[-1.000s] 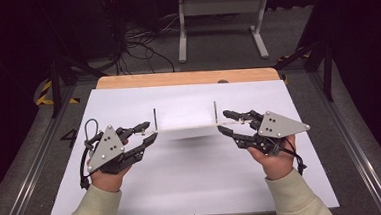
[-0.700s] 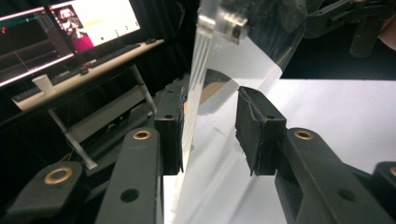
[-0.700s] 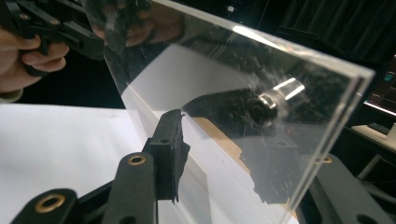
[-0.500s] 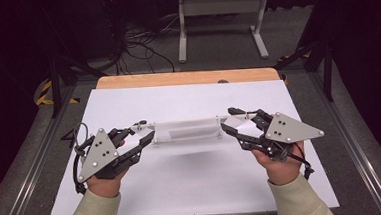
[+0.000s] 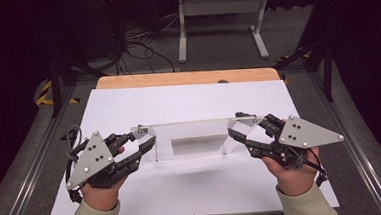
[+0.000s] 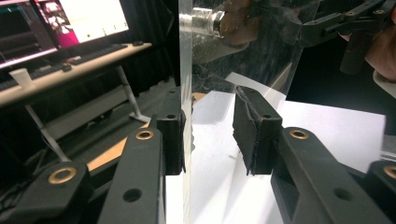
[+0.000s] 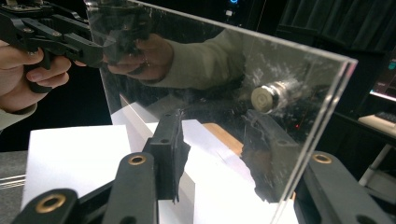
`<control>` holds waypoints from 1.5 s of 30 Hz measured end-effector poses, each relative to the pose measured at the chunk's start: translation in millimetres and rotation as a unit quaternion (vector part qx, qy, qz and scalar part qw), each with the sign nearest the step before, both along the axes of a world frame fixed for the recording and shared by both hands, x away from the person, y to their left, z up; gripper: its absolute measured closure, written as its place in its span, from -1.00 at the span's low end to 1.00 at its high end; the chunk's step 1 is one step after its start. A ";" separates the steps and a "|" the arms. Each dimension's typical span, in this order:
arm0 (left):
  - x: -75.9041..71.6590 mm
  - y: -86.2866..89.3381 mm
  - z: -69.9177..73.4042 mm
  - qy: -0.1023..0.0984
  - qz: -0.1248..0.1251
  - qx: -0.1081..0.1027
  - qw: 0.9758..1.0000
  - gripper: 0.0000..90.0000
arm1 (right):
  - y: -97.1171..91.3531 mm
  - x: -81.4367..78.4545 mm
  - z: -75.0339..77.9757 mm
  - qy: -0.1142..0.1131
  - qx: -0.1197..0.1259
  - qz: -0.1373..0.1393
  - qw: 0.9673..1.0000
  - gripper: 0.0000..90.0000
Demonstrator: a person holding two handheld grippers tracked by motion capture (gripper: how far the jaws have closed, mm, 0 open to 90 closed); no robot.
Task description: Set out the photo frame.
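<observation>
Clear acrylic box [image 5: 195, 137] empty, between left claw [image 5: 143, 143] and right claw [image 5: 240, 129].

Clear acrylic stand [image 5: 195, 137], black tongs [image 5: 131, 151]

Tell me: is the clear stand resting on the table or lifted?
Lifted, it seems. The clear stand hangs between the left tongs and right tongs, casting a shadow on the white table below.
</observation>
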State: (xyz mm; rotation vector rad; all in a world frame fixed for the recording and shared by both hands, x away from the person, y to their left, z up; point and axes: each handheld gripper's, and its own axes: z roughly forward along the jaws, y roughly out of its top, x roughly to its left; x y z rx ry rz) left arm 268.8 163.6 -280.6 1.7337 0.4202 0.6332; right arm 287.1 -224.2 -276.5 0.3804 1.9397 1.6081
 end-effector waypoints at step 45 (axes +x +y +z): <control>23.6 9.7 -16.2 0.062 0.010 -0.039 0.997 0.08 | -10.0 12.8 -9.7 0.054 0.034 -0.007 0.998 0.22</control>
